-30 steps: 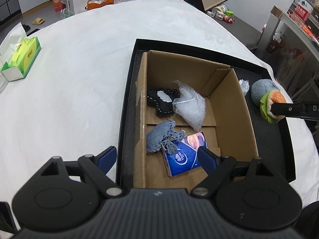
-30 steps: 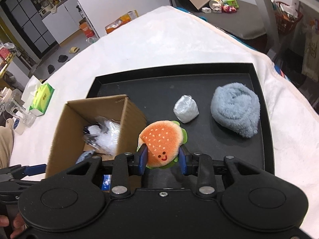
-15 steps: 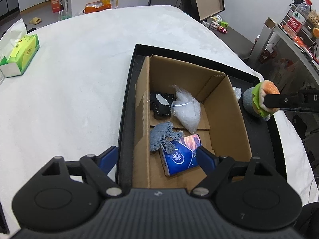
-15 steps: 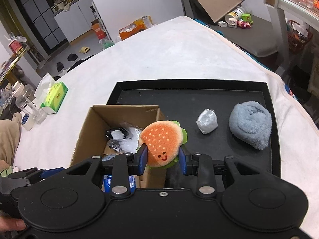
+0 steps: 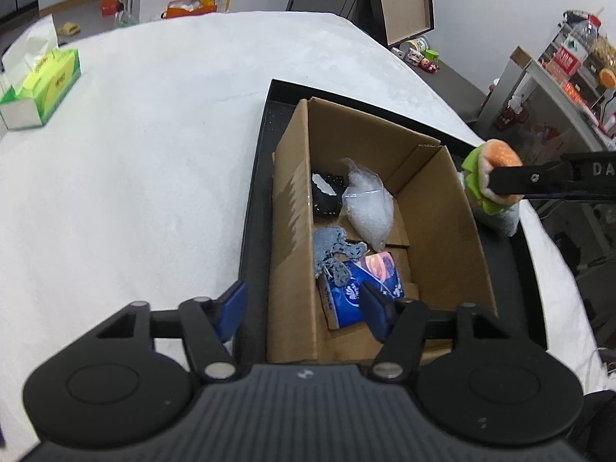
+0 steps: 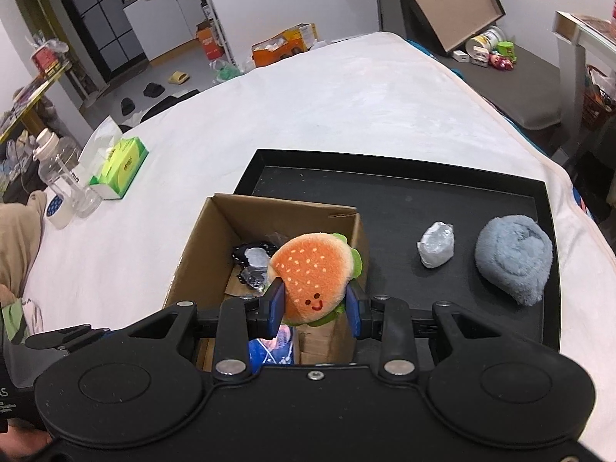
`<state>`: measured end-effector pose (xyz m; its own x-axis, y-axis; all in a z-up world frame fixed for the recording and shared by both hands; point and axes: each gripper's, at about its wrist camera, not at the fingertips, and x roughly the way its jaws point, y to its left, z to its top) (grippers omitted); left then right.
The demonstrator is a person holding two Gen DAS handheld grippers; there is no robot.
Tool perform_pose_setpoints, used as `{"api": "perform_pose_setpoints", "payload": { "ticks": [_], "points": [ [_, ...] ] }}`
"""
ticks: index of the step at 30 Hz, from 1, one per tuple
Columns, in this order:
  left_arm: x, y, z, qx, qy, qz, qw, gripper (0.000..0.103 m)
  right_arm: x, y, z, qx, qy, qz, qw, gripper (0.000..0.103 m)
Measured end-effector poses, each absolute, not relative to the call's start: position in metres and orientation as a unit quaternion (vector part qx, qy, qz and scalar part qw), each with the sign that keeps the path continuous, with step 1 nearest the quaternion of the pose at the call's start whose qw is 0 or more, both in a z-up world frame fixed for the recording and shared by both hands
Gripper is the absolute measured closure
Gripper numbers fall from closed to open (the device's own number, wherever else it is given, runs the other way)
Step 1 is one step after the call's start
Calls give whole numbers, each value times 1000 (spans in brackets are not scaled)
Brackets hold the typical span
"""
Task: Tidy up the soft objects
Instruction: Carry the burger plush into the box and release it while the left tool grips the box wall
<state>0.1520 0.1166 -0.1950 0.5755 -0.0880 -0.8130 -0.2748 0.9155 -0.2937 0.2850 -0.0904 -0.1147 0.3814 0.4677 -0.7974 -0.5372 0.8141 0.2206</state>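
My right gripper (image 6: pixel 313 304) is shut on an orange burger plush (image 6: pixel 312 269), which hangs over the right wall of the open cardboard box (image 6: pixel 215 238). In the left wrist view the burger plush (image 5: pixel 496 158) shows beside the box (image 5: pixel 442 211). The box stands on a black tray (image 6: pixel 385 192). It holds a black item (image 5: pixel 325 196), a clear plastic bag (image 5: pixel 367 211), a denim scrap (image 5: pixel 331 246) and a blue tissue pack (image 5: pixel 358 285). My left gripper (image 5: pixel 304 312) straddles the box's near-left wall; its jaws are closing, with the pads apart from the cardboard.
A rolled grey towel (image 6: pixel 512 258) and a silver crumpled wad (image 6: pixel 437 248) lie on the tray to the right of the box. A green tissue box (image 6: pixel 119 165) and a clear bottle (image 6: pixel 57 181) stand on the white table at the left. A person's leg (image 6: pixel 15 231) is at the left edge.
My right gripper has carried the burger plush up and left, from above the tray to over the box's right wall. The left jaws have narrowed around the box's left wall.
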Motion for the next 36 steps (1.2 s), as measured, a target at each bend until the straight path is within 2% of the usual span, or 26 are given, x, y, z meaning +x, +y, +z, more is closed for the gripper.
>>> {"api": "perform_pose_setpoints", "payload": {
  "ticks": [2,7,10,24,26,36],
  "points": [
    [150,118,-197,-202,455,53,866,51,283,-85,-114,-45,466,304,830,71],
    [149,122,-203,-213,460,45,861,76,280,-71,-116,-63,469,305,827,70],
    [148,123,-206,-217,459,46,860,83,278,-63,-118,-77,470,305,825,70],
    [144,126,-208,-230,456,50,858,84,277,-34,-133,-128,478,295,818,69],
    [144,126,-208,-229,456,51,858,84,276,-32,-133,-133,477,292,819,61],
    [143,124,-207,-225,455,59,859,86,277,-43,-138,-126,478,277,824,51]
  ]
}}
